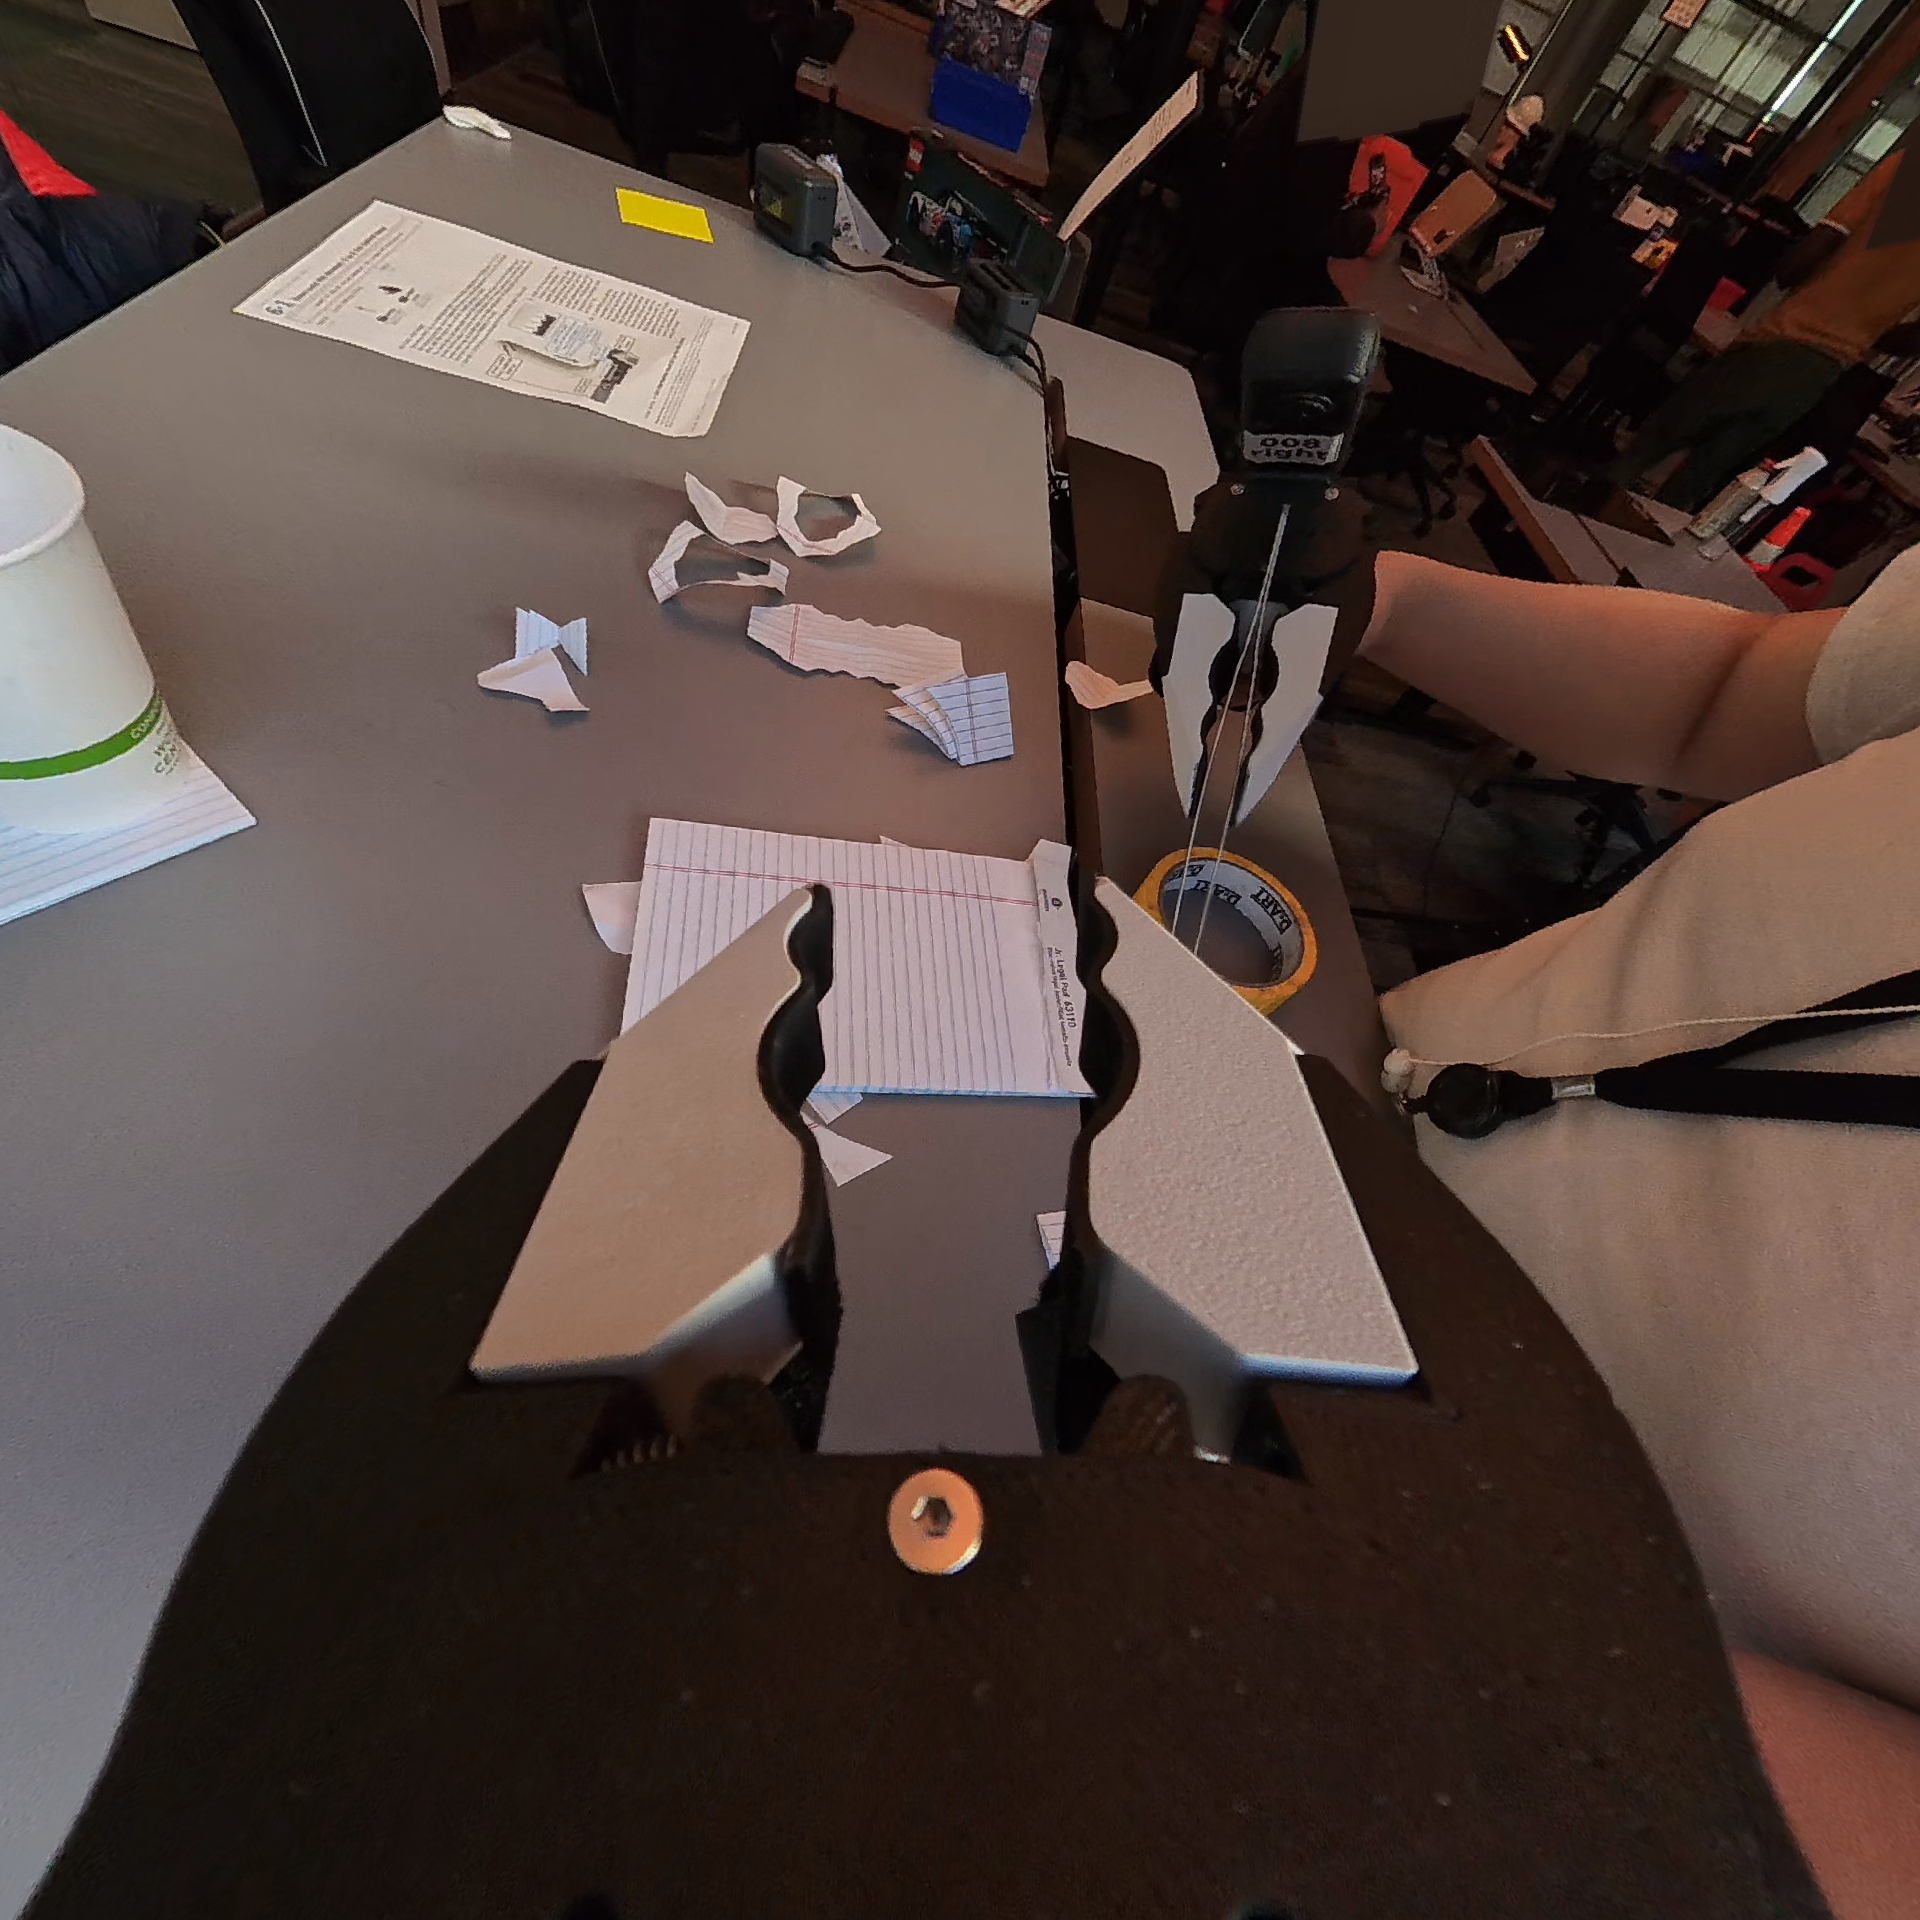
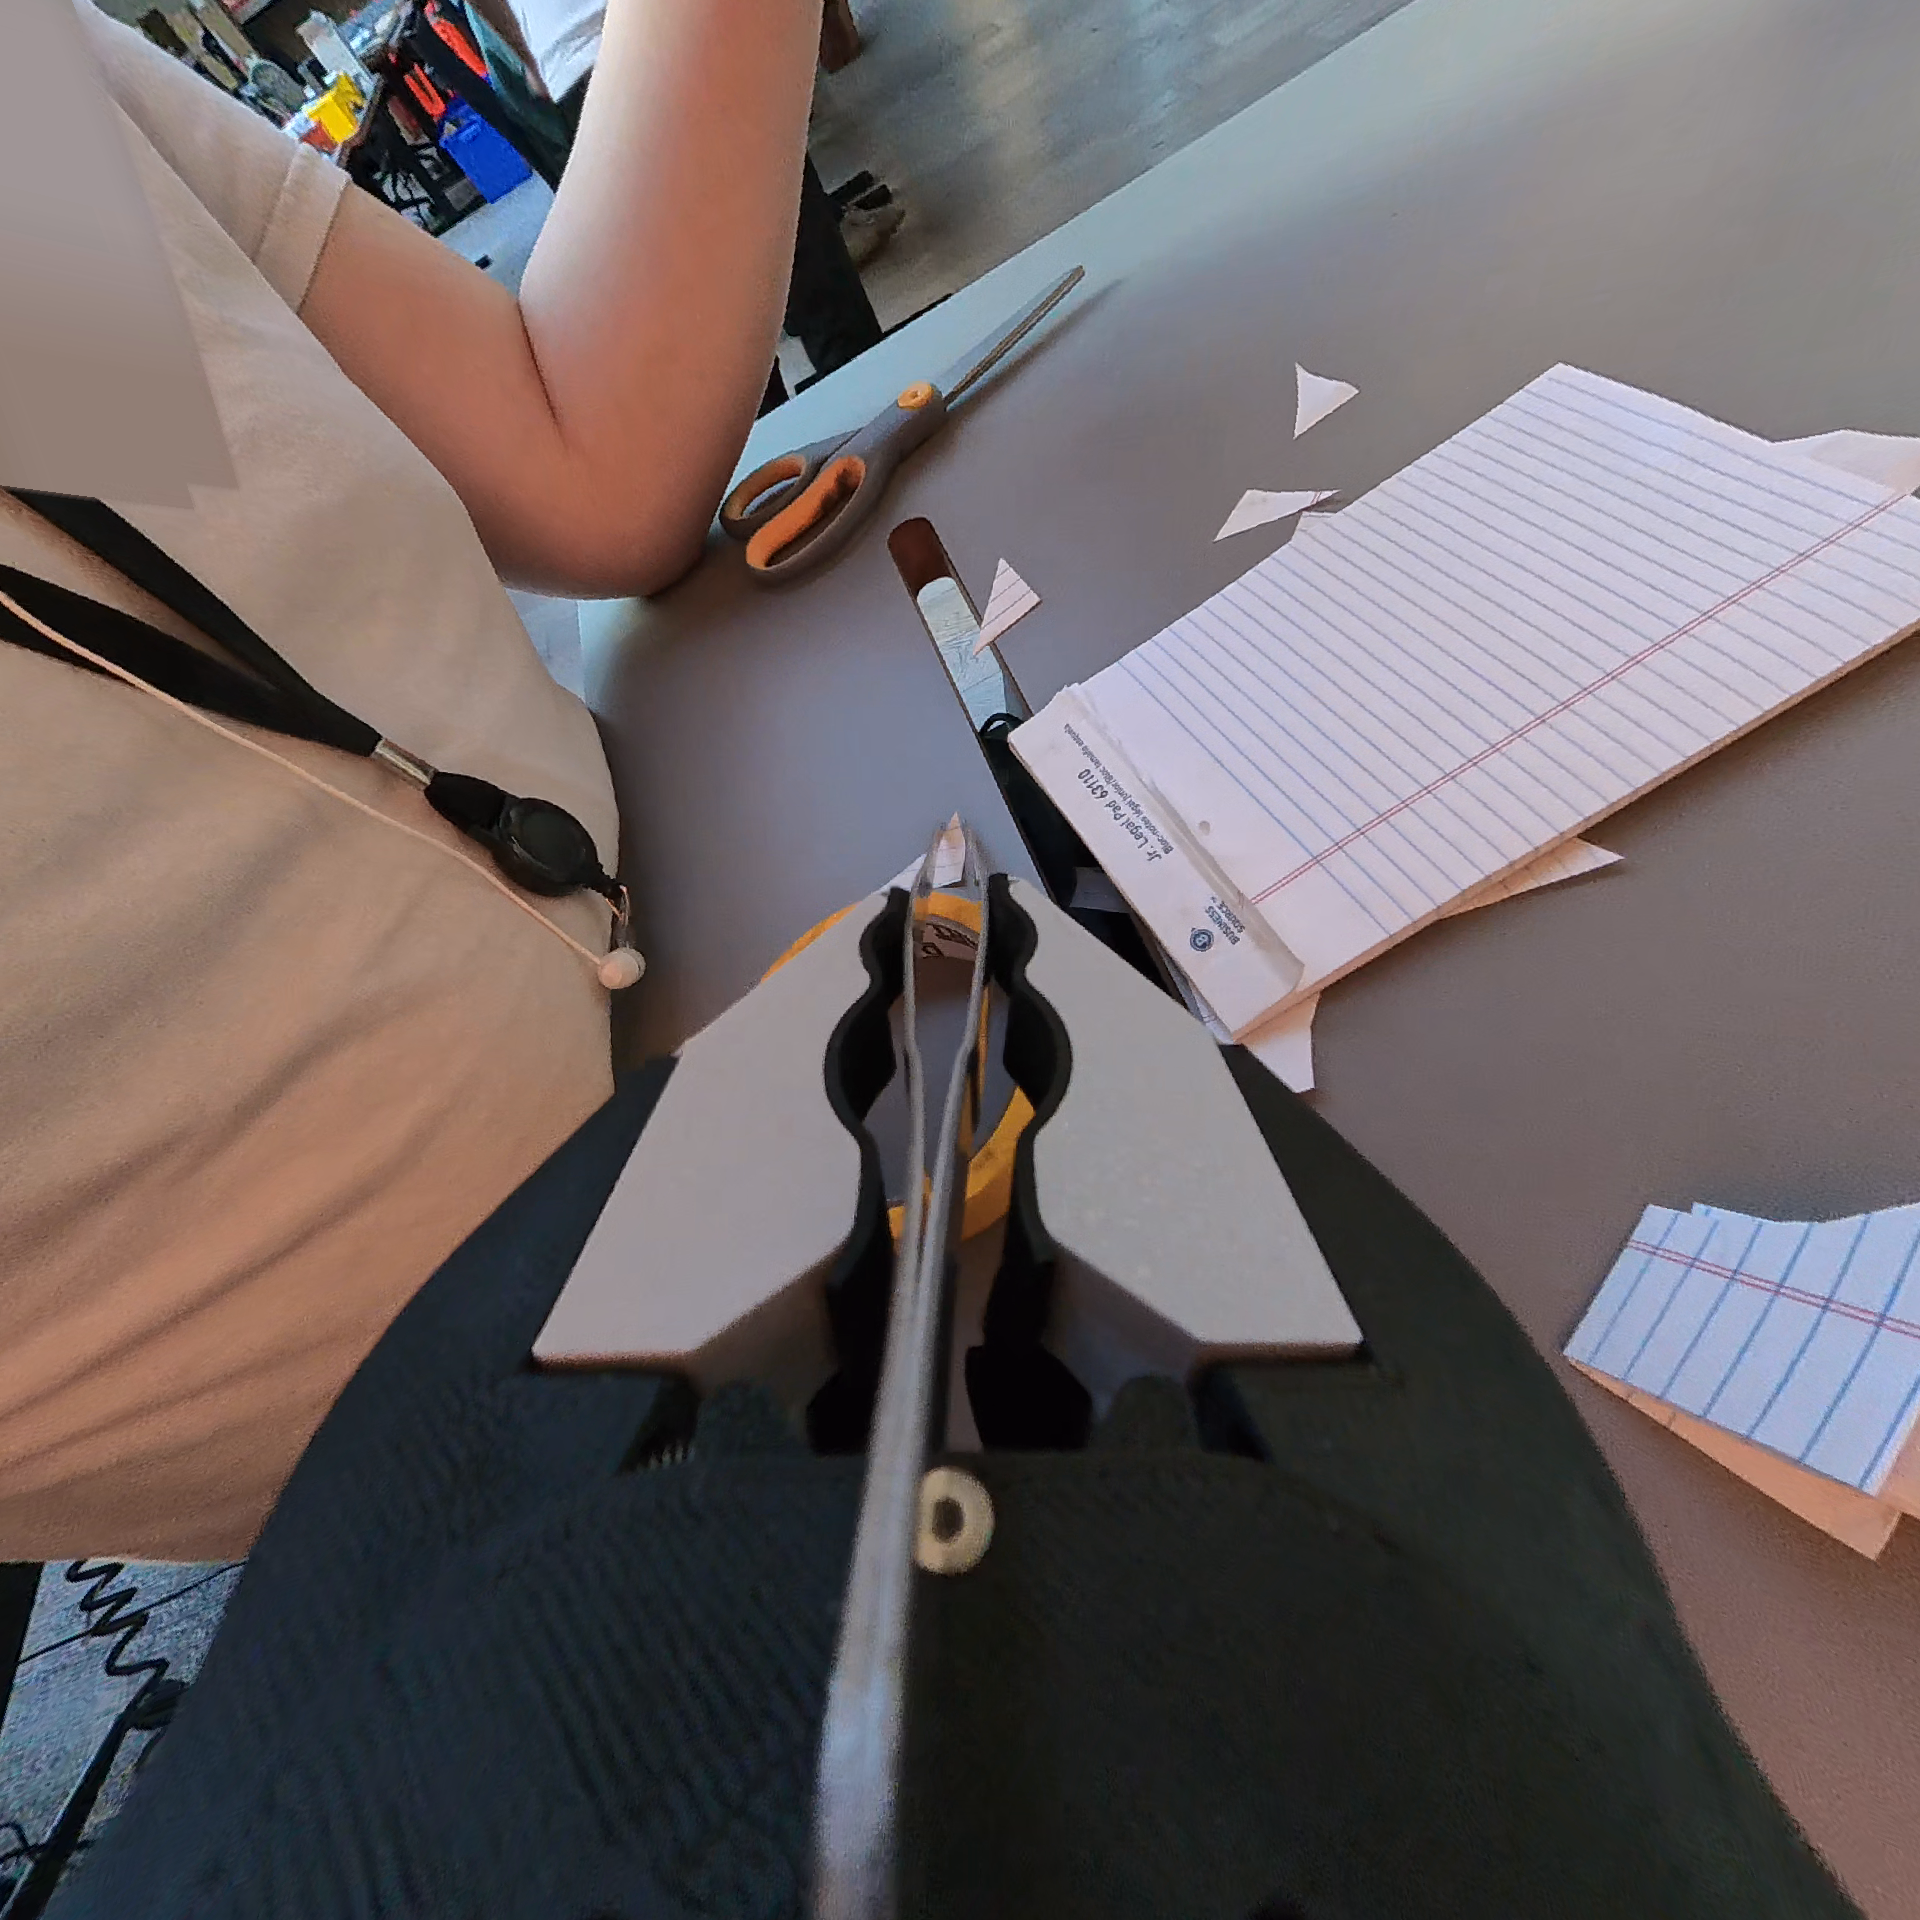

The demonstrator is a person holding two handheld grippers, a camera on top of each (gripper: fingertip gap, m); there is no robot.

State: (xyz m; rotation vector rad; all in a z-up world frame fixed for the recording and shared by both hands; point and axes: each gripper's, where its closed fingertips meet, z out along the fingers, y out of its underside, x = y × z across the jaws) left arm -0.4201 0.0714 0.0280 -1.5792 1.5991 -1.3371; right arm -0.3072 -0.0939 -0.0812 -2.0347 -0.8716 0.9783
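Observation:
My left gripper (image 1: 956,894) is open and empty, hovering low over a white lined legal pad (image 1: 935,987) on the grey table (image 1: 312,1039). My right gripper (image 2: 948,894) is shut on thin metal tweezers (image 2: 914,1195) that run forward between its fingers. The tweezer tips pinch a small white paper scrap (image 2: 948,857). A yellow tape roll (image 2: 992,1174) lies right beneath them. In the left wrist view my right gripper (image 1: 1218,805) points down, and the tweezers (image 1: 1210,852) reach into the tape roll (image 1: 1288,935). The legal pad (image 2: 1455,707) lies to its right.
Torn and cut lined paper pieces (image 1: 852,644) are scattered mid-table. A white paper cup (image 1: 52,644), a printed sheet (image 1: 499,312) and a yellow note (image 1: 665,213) lie farther off. Orange-handled scissors (image 2: 831,478) lie by the person's elbow. A cut lined piece (image 2: 1766,1340) lies at the right. One gripper's finger ends stand about 25 centimeters off the other's. The left gripper is farther from the cut lined piece (image 2: 1766,1340), some 30 centimeters, than the right, some 15 centimeters. Seen from the left wrist view (image 1: 985,708) as well.

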